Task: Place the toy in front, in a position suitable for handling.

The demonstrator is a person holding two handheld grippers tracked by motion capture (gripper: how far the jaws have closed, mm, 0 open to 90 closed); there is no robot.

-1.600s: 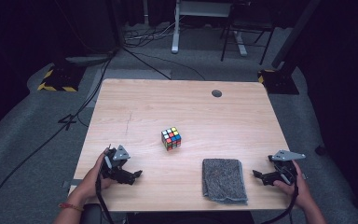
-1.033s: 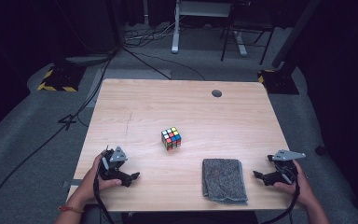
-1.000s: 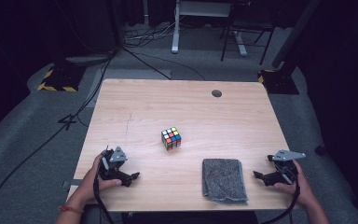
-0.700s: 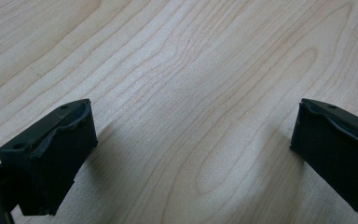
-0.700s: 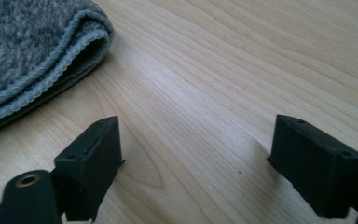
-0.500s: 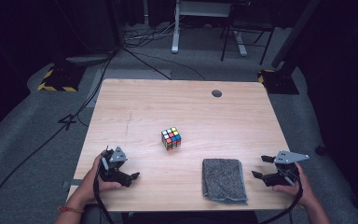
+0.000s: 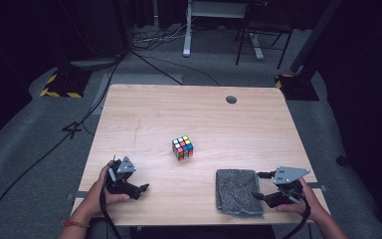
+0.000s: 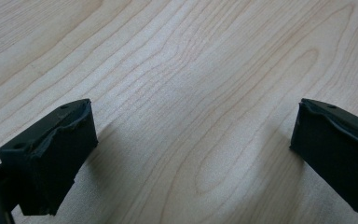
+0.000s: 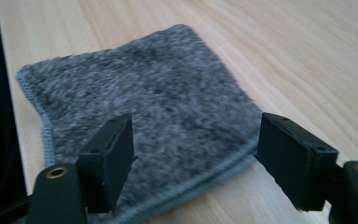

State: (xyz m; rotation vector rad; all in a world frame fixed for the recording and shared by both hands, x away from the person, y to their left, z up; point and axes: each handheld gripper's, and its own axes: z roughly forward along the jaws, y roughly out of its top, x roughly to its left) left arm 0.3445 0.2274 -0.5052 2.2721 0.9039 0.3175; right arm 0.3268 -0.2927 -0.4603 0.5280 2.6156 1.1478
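The grey cloth (image 7: 238, 191) lies flat on the tabletop (image 7: 194, 119) at about 5 o'clock, close to the near edge, its fuzzy pile and stitched hem clear in the right gripper view (image 9: 144, 112). The right gripper (image 7: 260, 185) sits just at the cloth's 3 o'clock side, pointing toward it; its jaws stand wide apart and have just been closing a little, with the cloth's near edge below and between them but no pad pressing on it (image 9: 193, 154). The person's right hand (image 7: 298, 201) holds that gripper from the 4 o'clock corner. A colourful puzzle cube (image 7: 182, 148) stands near the centre, well apart from the cloth toward 11 o'clock. At about 7 o'clock the left gripper (image 7: 143, 188) rests over bare wood, jaws spread wide with nothing between them (image 8: 193, 154)
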